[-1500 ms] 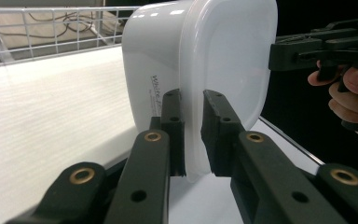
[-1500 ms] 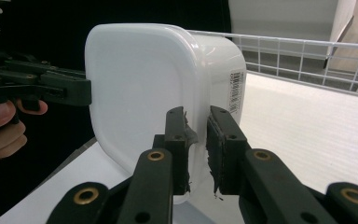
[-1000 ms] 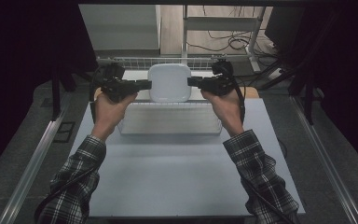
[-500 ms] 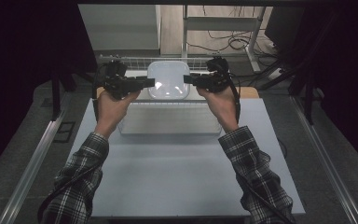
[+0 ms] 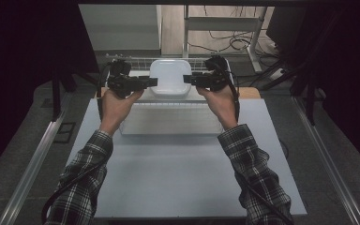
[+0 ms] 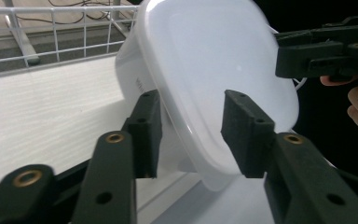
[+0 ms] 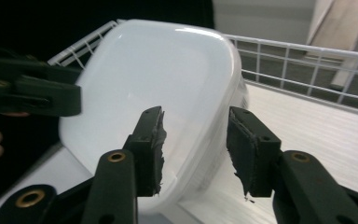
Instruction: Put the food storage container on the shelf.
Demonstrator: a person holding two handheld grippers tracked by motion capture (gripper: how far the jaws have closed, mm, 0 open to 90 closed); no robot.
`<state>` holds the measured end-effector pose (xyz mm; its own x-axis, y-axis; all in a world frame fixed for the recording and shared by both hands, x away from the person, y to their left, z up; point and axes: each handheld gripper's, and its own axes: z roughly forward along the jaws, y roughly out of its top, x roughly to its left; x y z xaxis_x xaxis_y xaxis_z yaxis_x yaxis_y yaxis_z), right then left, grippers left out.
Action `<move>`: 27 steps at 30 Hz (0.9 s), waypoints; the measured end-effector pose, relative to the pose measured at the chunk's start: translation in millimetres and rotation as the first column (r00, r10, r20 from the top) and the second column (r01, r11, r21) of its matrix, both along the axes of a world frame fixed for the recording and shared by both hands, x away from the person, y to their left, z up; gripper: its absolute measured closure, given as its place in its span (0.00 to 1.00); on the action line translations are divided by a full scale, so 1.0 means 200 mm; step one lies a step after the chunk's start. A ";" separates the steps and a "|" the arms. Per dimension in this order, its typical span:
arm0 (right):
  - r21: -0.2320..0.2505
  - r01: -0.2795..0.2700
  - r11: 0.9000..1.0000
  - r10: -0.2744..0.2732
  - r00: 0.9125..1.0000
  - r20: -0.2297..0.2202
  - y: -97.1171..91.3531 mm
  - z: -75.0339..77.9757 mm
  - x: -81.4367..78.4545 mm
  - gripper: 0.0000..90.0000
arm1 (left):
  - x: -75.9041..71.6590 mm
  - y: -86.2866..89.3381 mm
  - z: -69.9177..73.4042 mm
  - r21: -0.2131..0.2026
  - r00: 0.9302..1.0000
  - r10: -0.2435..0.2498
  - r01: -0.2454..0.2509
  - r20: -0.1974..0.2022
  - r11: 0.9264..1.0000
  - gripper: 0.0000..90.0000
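A white lidded plastic container [image 5: 170, 77] hangs between my two grippers at the far side of the table. My left gripper [image 5: 153, 82] holds its left edge and my right gripper [image 5: 187, 79] holds its right edge. In the left gripper view the container [image 6: 214, 70] is tilted, with one jaw of my left gripper [image 6: 191, 135] under its body and the other on the lid. The right gripper view shows the container [image 7: 168, 70] the same way between the jaws of my right gripper [image 7: 196, 149].
A white wire rack [image 5: 136, 61] with a pale board floor [image 6: 51, 107] runs along the back edge, just behind the container. A flat white panel [image 5: 168, 119] lies on the light table [image 5: 178, 173] below my hands. Cables lie on the floor beyond.
Both hands and the container have moved a little farther from me, toward the wire rack. The grip on the container looks the same.
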<state>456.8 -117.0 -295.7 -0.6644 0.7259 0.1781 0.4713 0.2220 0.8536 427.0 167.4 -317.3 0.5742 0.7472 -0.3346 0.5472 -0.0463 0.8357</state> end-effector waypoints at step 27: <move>0.047 -0.024 0.999 0.021 0.997 0.070 -0.03 -0.05 -0.01 0.17 | 0.00 -0.01 -0.01 0.041 0.996 -0.023 0.020 0.083 0.999 0.15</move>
<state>455.6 -122.8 -305.7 -0.6923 0.7024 0.1654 0.4059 0.1896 0.8940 426.4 164.9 -319.1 0.6148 0.7463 -0.2551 0.4745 -0.0917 0.8755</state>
